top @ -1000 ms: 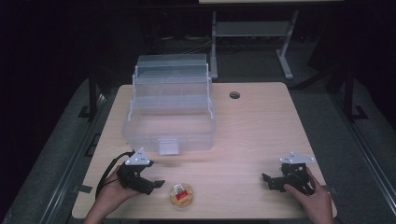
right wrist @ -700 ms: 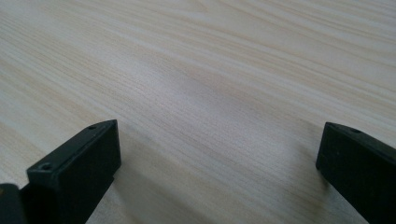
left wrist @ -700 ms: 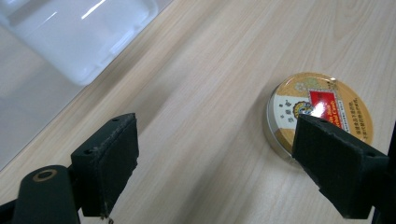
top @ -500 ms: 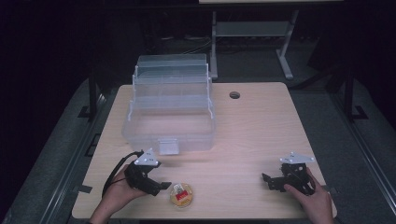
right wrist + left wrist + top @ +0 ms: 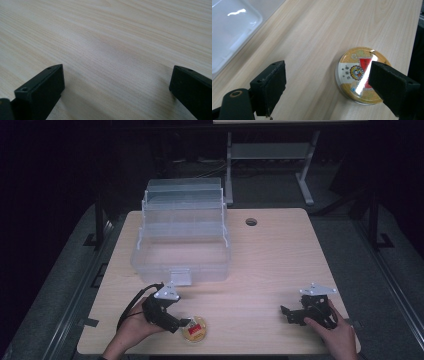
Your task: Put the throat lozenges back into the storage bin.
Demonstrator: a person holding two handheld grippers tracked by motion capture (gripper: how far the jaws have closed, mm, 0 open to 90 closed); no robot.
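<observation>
Left tool (image 5: 327, 85): jaws apart, round tin (image 5: 362, 75) at their 2 o'clock; on the desk (image 5: 270, 265)
Right tool (image 5: 117, 92): jaws apart over bare wood

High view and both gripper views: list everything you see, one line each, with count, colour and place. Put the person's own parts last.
Table: one, light wood grain, fills the middle of the high view.
Cable hole: one, dark, far side of the table top.
Storage box: one, clear plastic, open with stepped trays, left-centre of the table.
Round tin: one, gold with a red and white label, lying flat by the near edge, right beside the left gripper.
Metal stand: one, grey, on the floor beyond the table.
Left gripper: one, black, jaws open on either side of the tin, not closed on it.
Right gripper: one, black, jaws open over bare wood, near right.
Hands: two, left hand and right hand, each holding a gripper.
</observation>
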